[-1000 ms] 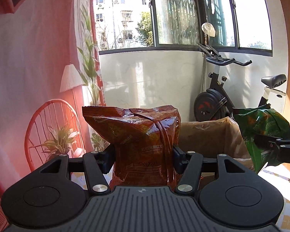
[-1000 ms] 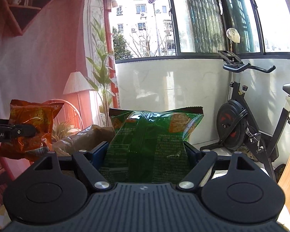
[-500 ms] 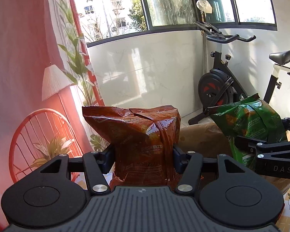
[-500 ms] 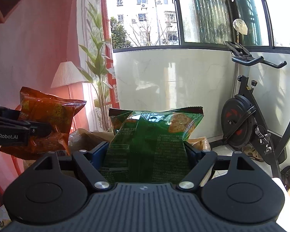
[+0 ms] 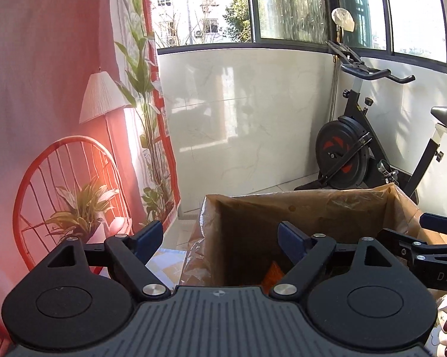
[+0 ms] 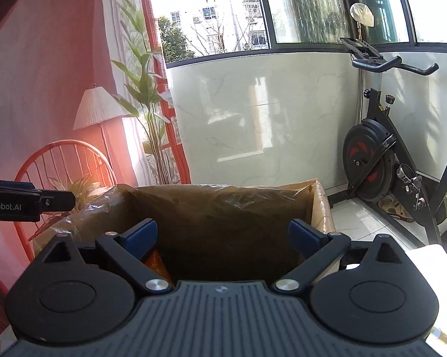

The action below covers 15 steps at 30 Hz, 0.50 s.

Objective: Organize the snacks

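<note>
A cardboard box [image 5: 312, 205] lined with brown plastic stands open just in front of both grippers; it also shows in the right wrist view [image 6: 223, 196]. My left gripper [image 5: 220, 236] is open and empty above the box's left side. My right gripper [image 6: 223, 235] is open and empty above the box's middle. A patch of the orange snack bag [image 5: 272, 275] shows down inside the box, and again in the right wrist view [image 6: 156, 263]. The green snack bag is hidden. The right gripper also shows at the right edge of the left wrist view [image 5: 426, 244].
An exercise bike [image 5: 360, 148] stands behind the box on the right. A red wire chair [image 5: 65, 184] with a potted plant, a floor lamp [image 5: 103, 98] and a tall plant [image 5: 146, 113] stand to the left. A white marble wall runs behind.
Both grippers have opened and let go of their bags: the orange bag and the green bag have dropped into the box. Both views have tilted down over the box.
</note>
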Available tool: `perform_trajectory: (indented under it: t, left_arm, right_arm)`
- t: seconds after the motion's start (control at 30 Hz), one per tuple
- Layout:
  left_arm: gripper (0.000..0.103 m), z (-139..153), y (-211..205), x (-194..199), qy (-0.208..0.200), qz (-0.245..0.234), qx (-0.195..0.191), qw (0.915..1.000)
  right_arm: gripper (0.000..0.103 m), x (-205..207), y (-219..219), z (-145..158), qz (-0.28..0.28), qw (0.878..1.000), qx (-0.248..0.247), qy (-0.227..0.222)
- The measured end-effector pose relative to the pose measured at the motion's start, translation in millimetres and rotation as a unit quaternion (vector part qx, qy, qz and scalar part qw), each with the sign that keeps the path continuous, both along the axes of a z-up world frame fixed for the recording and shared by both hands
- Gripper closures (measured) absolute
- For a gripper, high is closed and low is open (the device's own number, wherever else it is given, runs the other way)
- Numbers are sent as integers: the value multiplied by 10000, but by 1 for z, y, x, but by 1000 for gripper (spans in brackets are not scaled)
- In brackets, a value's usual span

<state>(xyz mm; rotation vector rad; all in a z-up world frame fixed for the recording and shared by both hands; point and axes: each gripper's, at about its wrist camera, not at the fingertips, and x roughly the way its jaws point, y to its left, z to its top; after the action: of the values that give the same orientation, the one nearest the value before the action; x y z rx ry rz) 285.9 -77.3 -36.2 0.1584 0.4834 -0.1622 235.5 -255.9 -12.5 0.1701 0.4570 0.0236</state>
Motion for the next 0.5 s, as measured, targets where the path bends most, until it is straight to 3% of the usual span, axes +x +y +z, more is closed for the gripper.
perform_trajectory:
  t: [0.17,0.33,0.5]
  left_arm:
    - [12,10,18,-35,-230,125,-326,9991]
    - [8,15,45,-65,-195,233,-966,9949]
    - [7,10,68,-93,-256,365,-1136,9925]
  right_arm:
    - [3,-29,-4,8,79,9998,133,-149]
    - [0,-63,-3,14,172,9981,149,-571]
    - [0,-83,4,7,-15,9997,83,-222]
